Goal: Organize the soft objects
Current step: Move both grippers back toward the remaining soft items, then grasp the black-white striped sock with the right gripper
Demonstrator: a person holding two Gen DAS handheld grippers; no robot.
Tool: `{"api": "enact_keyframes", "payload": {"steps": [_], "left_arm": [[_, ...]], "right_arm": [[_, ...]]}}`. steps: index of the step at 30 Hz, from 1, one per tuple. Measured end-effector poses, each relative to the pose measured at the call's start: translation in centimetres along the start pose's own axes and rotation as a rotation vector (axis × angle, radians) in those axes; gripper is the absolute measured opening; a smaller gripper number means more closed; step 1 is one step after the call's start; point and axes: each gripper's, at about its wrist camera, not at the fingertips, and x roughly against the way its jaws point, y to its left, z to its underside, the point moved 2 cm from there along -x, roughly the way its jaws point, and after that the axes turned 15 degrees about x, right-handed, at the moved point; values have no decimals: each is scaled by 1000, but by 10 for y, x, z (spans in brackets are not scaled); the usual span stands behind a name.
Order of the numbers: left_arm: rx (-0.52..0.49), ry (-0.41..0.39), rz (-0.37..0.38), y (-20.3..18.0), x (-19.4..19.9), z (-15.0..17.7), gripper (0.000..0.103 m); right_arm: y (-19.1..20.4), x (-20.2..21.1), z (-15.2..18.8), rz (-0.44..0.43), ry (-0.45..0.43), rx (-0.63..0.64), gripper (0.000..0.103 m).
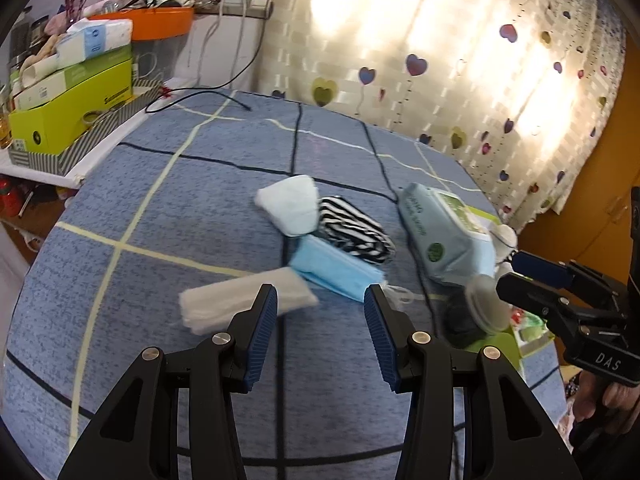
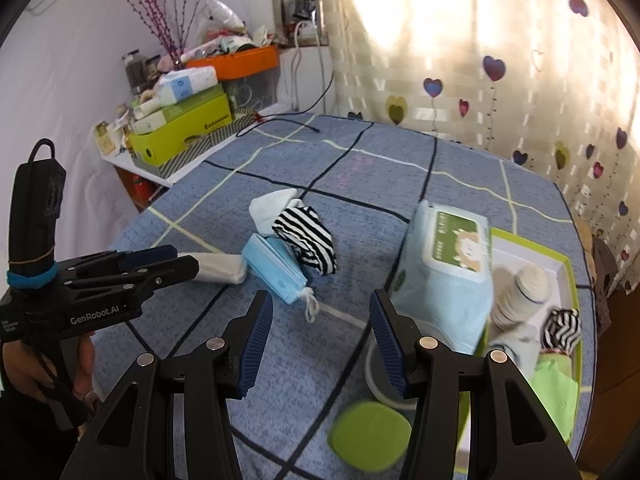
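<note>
On the blue checked cloth (image 1: 192, 200) lie a white folded cloth (image 1: 224, 304), a blue face mask (image 1: 336, 268), a black-and-white striped sock (image 1: 356, 232) and a white sock (image 1: 292, 204). My left gripper (image 1: 320, 304) is open and empty, just above the white cloth and the mask. My right gripper (image 2: 320, 312) is open and empty, hovering near the mask (image 2: 276, 264) and a wet-wipes pack (image 2: 448, 264). The pack leans on a green-rimmed box (image 2: 532, 248) holding rolled socks (image 2: 524, 292). The striped sock (image 2: 308, 240) lies beyond the mask.
A side shelf at the left carries a lime-green carton (image 1: 68, 112), tissue packs and an orange tub (image 1: 160, 20). A black cable (image 1: 200, 92) lies at the far edge. A heart-print curtain (image 1: 440, 60) hangs behind. A green lid (image 2: 368, 436) lies near the box.
</note>
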Motion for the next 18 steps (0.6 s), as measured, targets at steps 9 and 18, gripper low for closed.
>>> {"api": "enact_keyframes", "payload": {"steps": [9,18], "left_arm": [[18,9,-46,25,-15,-10,47],[27,25,-25,32,-25,-14,47]], "right_arm": [[-2,-41,-28,-30,70,63,50],[-9,-93,-54,-66,176,119,50]]}}
